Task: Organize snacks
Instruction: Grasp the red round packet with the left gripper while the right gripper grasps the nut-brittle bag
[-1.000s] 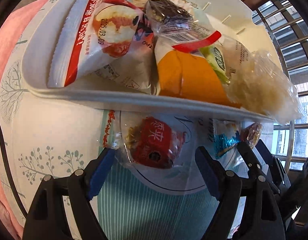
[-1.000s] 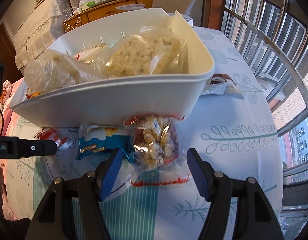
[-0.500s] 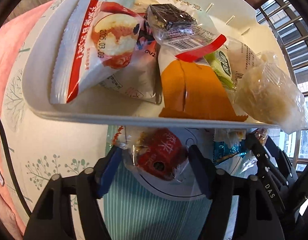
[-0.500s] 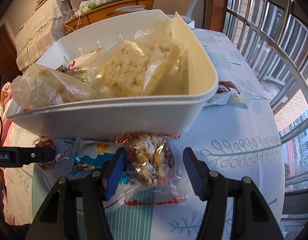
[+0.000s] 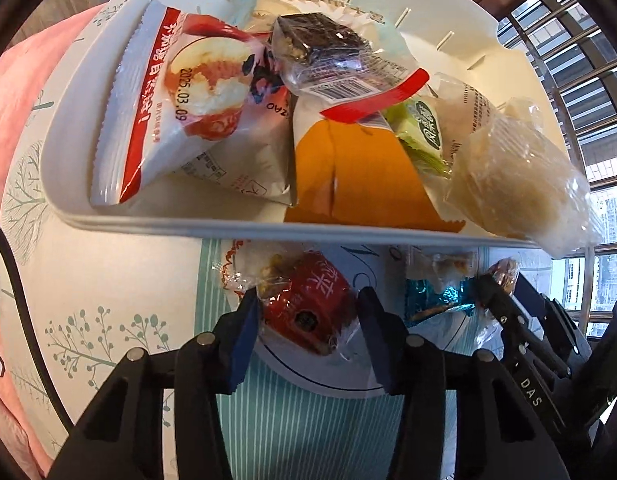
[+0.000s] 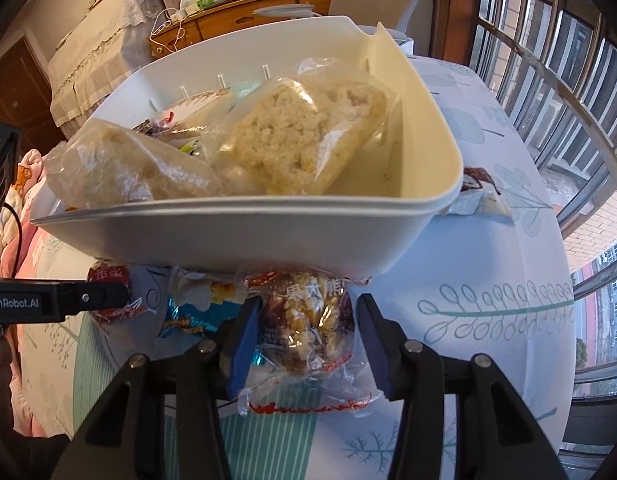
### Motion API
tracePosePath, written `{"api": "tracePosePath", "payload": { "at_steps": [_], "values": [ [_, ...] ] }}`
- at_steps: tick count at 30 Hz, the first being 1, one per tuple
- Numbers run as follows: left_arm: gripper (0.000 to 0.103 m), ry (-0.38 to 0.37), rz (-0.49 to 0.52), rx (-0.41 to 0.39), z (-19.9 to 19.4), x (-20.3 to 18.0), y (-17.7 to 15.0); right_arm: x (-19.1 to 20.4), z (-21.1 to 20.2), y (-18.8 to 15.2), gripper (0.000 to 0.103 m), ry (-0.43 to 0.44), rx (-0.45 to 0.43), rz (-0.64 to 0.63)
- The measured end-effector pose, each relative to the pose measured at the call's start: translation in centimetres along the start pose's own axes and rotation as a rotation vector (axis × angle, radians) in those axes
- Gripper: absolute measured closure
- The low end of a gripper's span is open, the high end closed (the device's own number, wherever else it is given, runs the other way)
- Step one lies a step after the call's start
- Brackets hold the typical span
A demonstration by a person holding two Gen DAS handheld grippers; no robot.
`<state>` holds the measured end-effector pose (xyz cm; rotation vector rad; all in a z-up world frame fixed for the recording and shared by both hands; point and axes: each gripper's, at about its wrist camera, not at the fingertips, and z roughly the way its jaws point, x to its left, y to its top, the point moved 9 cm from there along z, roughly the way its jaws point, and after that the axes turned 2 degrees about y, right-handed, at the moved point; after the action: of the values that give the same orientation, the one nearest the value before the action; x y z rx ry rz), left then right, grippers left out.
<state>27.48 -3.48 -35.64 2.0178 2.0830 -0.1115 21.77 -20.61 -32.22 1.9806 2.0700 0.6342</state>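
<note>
I have both tongs pointed steeply down at the bench, just in front of the white bin's [image 6: 244, 236] near wall. The left tongs [image 5: 304, 320] are closing around the red snack packet [image 5: 308, 312]; the right tongs [image 6: 306, 320] are closing around the clear nut-bar packet [image 6: 308, 320]. Neither pair looks clamped yet. I'd finish each squeeze on the firm middle, not the crinkly film, then lift clear of the rim before tipping both into the bin, watching the blue packet [image 6: 196, 316] lying between them.

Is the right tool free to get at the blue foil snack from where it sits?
Probably not: the right tool is closing around the nut snack, and the blue foil snack lies outside its left finger.
</note>
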Motion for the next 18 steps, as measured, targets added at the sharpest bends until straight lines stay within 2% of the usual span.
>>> {"api": "tracePosePath", "payload": {
  "at_steps": [18],
  "values": [
    [0.065, -0.043, -0.022, -0.099, -3.1, -1.8, -5.4, 1.6, -3.6, -3.0, 0.054, 0.073, 0.009, -0.021]
  ]
}}
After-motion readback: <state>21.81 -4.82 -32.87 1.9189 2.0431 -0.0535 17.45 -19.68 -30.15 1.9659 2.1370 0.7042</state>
